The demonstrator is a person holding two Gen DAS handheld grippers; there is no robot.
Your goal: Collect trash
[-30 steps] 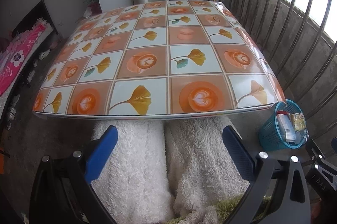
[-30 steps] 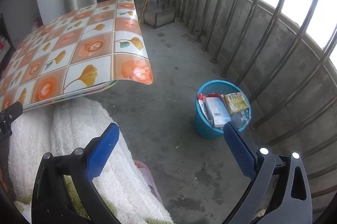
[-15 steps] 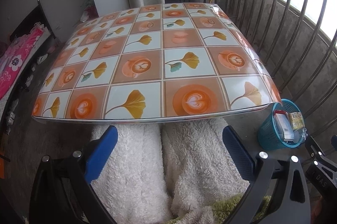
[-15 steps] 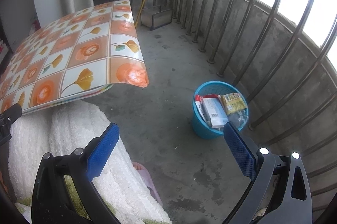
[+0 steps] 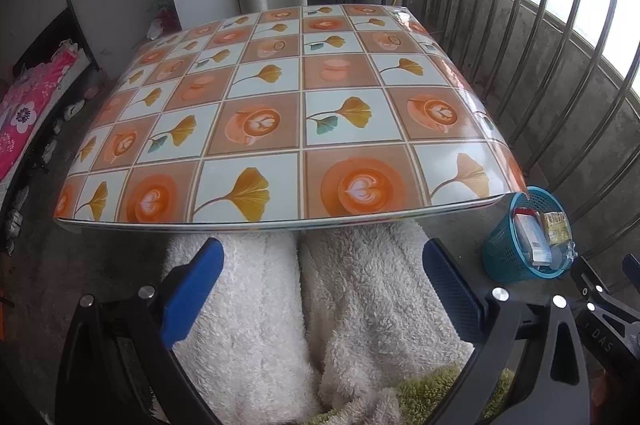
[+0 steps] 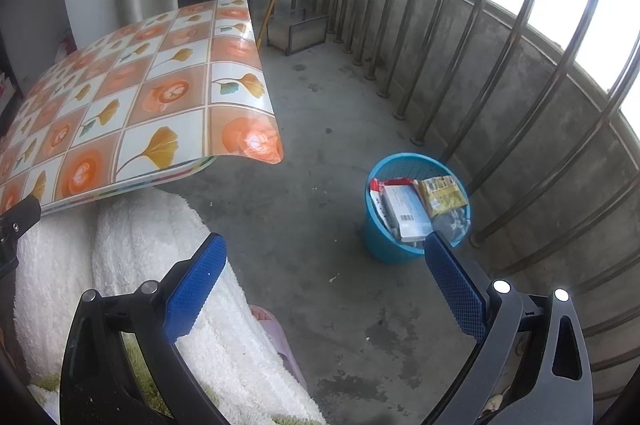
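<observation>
Blue bin (image 6: pixel 412 225), centre-right of frame, just beyond right gripper (image 6: pixel 324 281) fingers, upright; white box (image 6: pixel 408 213) inside runs lengthwise up-frame. Left gripper (image 5: pixel 322 283), right gripper: spread, empty.

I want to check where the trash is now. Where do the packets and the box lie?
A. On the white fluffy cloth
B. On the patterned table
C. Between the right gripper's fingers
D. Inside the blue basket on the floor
D: the packets and the box stand inside the blue basket on the concrete floor, and the table top is bare.
</observation>
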